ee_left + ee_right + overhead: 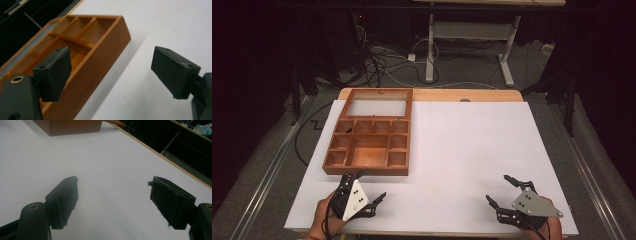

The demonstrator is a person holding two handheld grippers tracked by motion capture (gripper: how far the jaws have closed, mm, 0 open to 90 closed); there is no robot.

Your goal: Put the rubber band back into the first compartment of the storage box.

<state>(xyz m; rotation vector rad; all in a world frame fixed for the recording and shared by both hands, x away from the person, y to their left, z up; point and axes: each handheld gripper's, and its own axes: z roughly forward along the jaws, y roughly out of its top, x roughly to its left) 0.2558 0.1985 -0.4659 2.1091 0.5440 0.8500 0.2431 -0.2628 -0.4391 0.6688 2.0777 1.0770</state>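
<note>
Risk noted: wooden box [372,142] light and loose on white table [472,150]; a push from left gripper [371,187] on near wall likely to slide or skew it rather than catch it. Cause: approach from 6 o'clock, one jaw tip already just beside near wall, nothing bracing far side. Second risk: open lid [378,102], lying back at 12 o'clock, liable to swing or slam if box jolted. Third: trailing cable dragged across near edge.

Left gripper [110,72]: jaws spread wide, nothing between, nothing gripped. Left-hand pad over box's edge in left gripper view; contact not certain. Box [100,50] compartments empty, as far as seen.

Right gripper [502,192]: at 5 o'clock on table, well apart from box. Right gripper [113,200]: jaws wide apart, bare white surface between, nothing held or touched.

Box at 10 o'clock on table, near left edge.
</note>
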